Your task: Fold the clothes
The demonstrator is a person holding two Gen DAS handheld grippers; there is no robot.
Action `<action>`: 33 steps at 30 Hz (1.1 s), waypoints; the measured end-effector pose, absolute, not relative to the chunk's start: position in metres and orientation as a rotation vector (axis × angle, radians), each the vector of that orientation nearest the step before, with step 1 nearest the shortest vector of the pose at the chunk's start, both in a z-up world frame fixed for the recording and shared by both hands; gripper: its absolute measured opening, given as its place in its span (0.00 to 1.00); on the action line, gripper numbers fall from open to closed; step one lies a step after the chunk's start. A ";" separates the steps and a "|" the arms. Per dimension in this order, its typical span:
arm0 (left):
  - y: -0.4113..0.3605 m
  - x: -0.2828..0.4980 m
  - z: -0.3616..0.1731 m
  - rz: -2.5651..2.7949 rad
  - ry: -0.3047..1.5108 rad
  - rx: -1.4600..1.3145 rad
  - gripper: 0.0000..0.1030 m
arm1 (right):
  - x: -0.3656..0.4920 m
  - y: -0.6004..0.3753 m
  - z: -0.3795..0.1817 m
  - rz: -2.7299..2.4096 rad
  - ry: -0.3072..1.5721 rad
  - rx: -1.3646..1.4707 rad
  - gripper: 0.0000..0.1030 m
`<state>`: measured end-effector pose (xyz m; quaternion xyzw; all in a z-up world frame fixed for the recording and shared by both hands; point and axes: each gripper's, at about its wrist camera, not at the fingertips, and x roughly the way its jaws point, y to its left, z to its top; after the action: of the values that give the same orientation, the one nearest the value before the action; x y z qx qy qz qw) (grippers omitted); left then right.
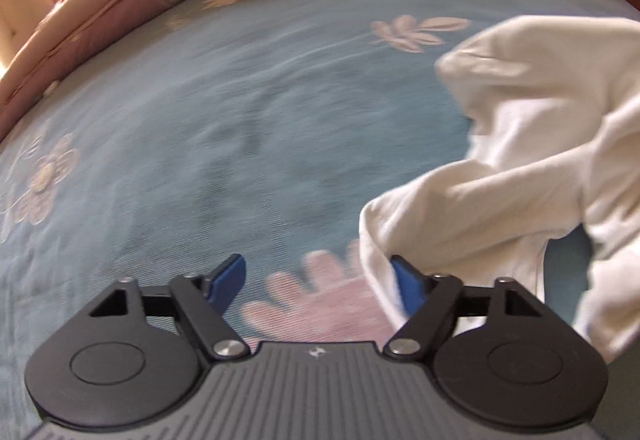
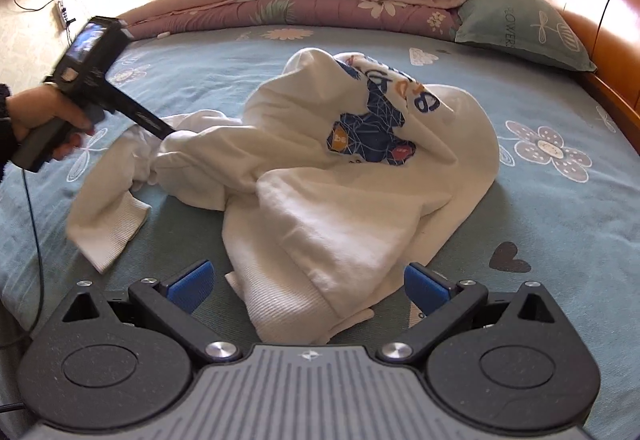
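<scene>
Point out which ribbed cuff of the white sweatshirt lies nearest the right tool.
The ribbed cuff in the middle foreground, lying on the bedspread between the right tool's open blue pads. The other ribbed cuff lies farther off to the left, below the left tool.

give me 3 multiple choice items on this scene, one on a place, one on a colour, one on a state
1. Where does the sweatshirt lie?
A on the bed
B on the floor
C on a chair

2. What colour is the bedsheet?
A red
B blue
C black

3. How is the sweatshirt?
A folded flat
B on a hanger
C crumpled

Key: 1 A, it rests on the sheet in the right wrist view. 2 B, blue with pale flowers. 3 C, it lies bunched, print creased, a sleeve trailing toward the left gripper.
</scene>
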<state>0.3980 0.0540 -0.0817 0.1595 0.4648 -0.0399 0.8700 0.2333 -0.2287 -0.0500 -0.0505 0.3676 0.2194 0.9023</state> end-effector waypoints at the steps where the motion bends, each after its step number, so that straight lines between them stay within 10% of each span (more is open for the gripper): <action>1: 0.061 0.399 -0.081 -0.055 0.968 0.348 0.54 | 0.235 -0.229 -0.051 0.452 0.762 -0.103 1.00; 10: 0.097 0.397 -0.065 -0.042 0.949 0.288 0.53 | 0.237 -0.220 -0.052 0.473 0.762 -0.121 1.00; 14: 0.056 0.384 -0.056 -0.249 0.864 0.361 0.77 | 0.238 -0.216 -0.054 0.485 0.764 -0.121 1.00; 33: -0.029 0.389 -0.103 -0.290 0.698 0.763 0.91 | 0.245 -0.224 -0.056 0.455 0.776 -0.048 1.00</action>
<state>0.3893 -0.0292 -0.1028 0.3635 0.3324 -0.1379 0.8593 0.2451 -0.2242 -0.0561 -0.0230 0.3752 0.2199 0.9002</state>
